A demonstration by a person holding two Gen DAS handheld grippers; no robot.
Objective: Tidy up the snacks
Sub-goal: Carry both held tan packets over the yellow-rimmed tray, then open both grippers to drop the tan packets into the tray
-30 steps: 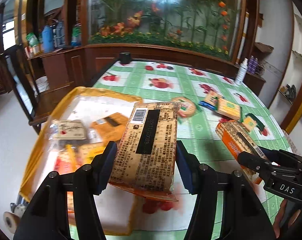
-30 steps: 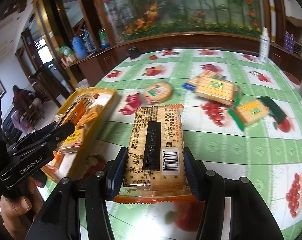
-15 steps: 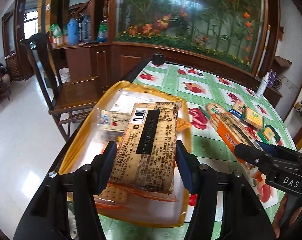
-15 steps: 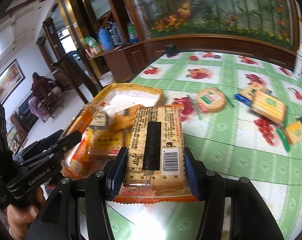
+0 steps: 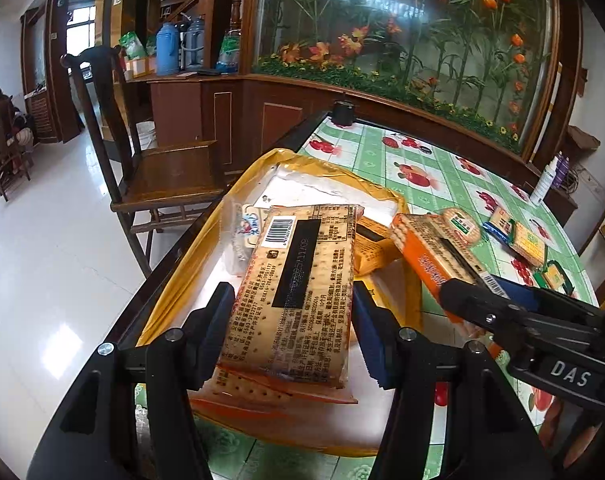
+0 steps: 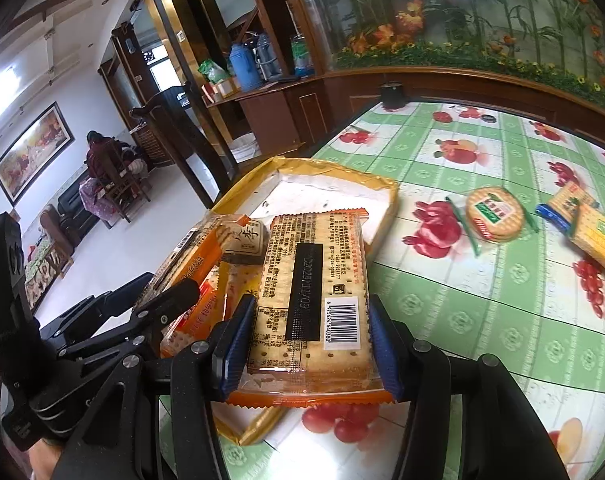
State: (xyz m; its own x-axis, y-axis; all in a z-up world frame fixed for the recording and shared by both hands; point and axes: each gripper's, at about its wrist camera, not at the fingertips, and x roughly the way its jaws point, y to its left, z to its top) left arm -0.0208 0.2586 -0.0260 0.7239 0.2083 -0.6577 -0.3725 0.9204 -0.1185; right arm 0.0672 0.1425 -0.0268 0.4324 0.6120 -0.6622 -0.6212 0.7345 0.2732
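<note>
My left gripper (image 5: 290,312) is shut on a cracker pack (image 5: 298,292) and holds it over the yellow tray (image 5: 326,168) at the table's left edge. My right gripper (image 6: 306,332) is shut on a second cracker pack (image 6: 314,288), held beside the first, at the tray's near right side. In the left wrist view the right gripper (image 5: 478,300) and its orange-edged pack (image 5: 430,252) show at right. The tray holds several small snack packs (image 5: 242,236).
A round biscuit pack (image 6: 494,212) and yellow-green cracker packs (image 6: 594,232) lie loose on the green fruit-print tablecloth (image 6: 482,304). A wooden chair (image 5: 166,176) stands left of the table. A white bottle (image 5: 546,180) stands at the far right edge.
Both grippers have swung left with their packs, from over the tablecloth to over the yellow tray. Both grips are unchanged.
</note>
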